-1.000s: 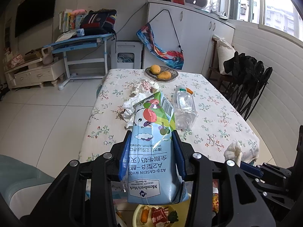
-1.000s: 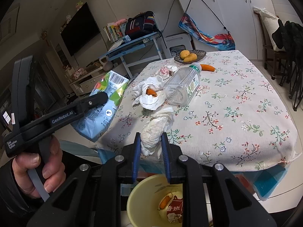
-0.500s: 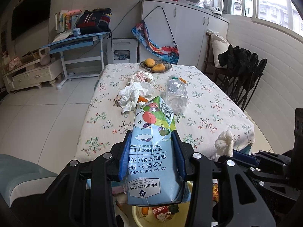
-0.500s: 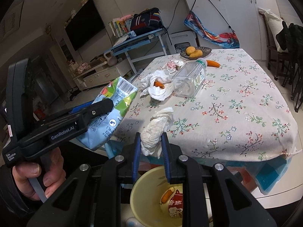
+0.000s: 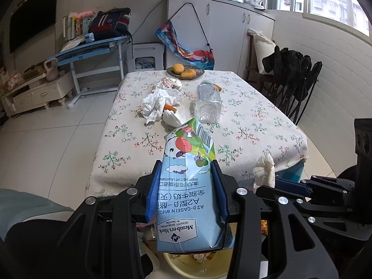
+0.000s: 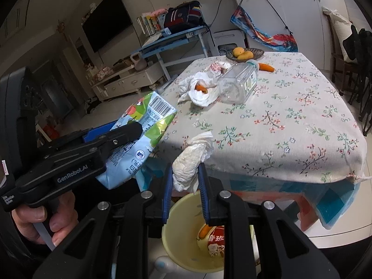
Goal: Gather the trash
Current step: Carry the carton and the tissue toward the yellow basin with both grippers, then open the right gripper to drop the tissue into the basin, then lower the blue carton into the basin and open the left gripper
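My left gripper [image 5: 186, 169] is shut on a blue and green milk carton [image 5: 188, 186], held in front of the table's near edge; the carton also shows in the right wrist view [image 6: 141, 134]. My right gripper [image 6: 184, 174] is shut on a crumpled white tissue [image 6: 190, 160], held above a yellow bin [image 6: 183, 237] on the floor that holds a carrot piece and a red wrapper. The bin's rim shows below the carton in the left wrist view [image 5: 197, 269]. On the table lie crumpled tissues with a carrot piece [image 6: 200, 88], a clear plastic bottle [image 6: 239, 83] and a carrot [image 6: 266, 67].
The table has a floral cloth [image 6: 290, 125]. A dish of yellow fruit [image 6: 244, 53] stands at its far end. Chairs with dark clothes [image 5: 293, 76] stand to the right. A blue desk [image 5: 93, 48] and white cabinet stand beyond.
Both grippers have drawn back from the table with their loads still held. The table looks farther away and more of the yellow bin shows under the right gripper.
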`<action>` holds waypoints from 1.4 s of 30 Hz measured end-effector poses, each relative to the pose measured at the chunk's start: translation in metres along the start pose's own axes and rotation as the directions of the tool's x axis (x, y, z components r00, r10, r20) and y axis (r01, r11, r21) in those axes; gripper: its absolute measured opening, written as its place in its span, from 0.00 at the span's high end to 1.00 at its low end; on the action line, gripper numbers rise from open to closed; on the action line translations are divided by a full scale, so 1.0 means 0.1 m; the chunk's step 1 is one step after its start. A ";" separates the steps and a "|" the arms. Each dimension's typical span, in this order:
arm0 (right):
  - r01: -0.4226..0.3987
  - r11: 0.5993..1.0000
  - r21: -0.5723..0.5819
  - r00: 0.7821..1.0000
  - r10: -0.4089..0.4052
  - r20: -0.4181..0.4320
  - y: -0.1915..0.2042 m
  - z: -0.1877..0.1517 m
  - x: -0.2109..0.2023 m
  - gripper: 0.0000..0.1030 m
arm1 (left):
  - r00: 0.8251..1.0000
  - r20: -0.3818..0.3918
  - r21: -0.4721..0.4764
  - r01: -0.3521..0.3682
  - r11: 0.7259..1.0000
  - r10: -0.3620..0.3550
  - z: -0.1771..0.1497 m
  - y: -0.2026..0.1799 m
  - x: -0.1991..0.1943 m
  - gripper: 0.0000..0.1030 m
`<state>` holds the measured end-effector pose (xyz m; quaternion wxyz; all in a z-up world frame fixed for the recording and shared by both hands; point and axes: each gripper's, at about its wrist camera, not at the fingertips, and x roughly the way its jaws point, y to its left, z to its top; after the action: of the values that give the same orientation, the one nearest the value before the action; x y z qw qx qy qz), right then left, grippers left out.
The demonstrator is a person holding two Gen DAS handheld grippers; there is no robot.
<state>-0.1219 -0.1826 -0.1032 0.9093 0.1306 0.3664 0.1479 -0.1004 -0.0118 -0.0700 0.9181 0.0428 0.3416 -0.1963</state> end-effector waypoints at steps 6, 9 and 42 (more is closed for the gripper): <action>-0.001 1.000 0.009 0.999 0.001 -0.043 0.01 -0.07 0.04 0.78 | 1.000 -0.010 -0.002 -0.005 1.000 0.005 -0.08 0.03 -0.06 0.61; -0.003 1.000 0.005 0.996 0.003 -0.087 0.04 -0.13 0.10 0.78 | 1.000 -0.011 -0.008 -0.006 1.000 0.006 -0.10 0.05 -0.09 0.61; 0.115 0.983 0.142 0.993 -0.111 -0.040 -0.30 -0.16 -0.04 0.45 | 0.990 -0.134 0.086 0.065 0.994 -0.054 -0.40 -0.20 -0.07 0.61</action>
<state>-0.1307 -0.2099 -0.1219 0.8985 0.1725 0.3972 0.0712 -0.1370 -0.0196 -0.0950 0.8844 0.0869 0.3933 -0.2356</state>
